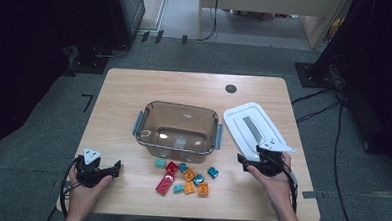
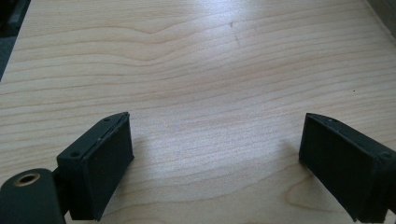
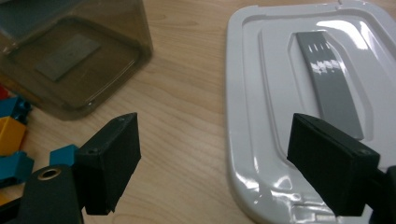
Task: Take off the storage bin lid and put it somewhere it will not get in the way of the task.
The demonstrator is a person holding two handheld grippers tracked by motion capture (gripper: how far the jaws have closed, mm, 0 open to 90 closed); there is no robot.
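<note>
- While both hands sit low at the near edge of the wooden table point(image 1: 135, 88), the right gripper point(image 1: 252, 160) is parked right at the near end of the white lid point(image 1: 243, 123), jaws spread wide and nothing between them.
- Look along the right gripper point(image 3: 212, 158) in its own view: one black jaw hangs over bare wood, the other over the lid point(image 3: 271, 93), and neither pad presses on the plastic.
- That lid lies flat on the table, grey strip point(image 3: 327, 79) running down its middle, just to the right of the container and apart from it.
- Centre of the table, the clear brownish container point(image 1: 177, 130) stands open, grey latches on both short sides, nothing inside but a grey label on its floor.
- From the right gripper view its rounded corner point(image 3: 116, 56) sits up and left of the jaws, with wood between it and the lid.
- Just in front of the container, a scatter of toy bricks: a long red brick point(image 1: 164, 184), a smaller red one point(image 1: 171, 167), orange bricks point(image 1: 196, 186) and several teal ones point(image 1: 212, 172), clustered close, some touching.
- A few of those teal and orange bricks point(image 3: 14, 140) peek in at the left edge of the right gripper view.
- Over on the left, the left gripper point(image 1: 115, 168) rests near the table's front corner, well apart from the bricks.
- Its own view shows the left gripper point(image 2: 215, 154) with jaws standing wide apart over plain wood grain, holding nothing.
</note>
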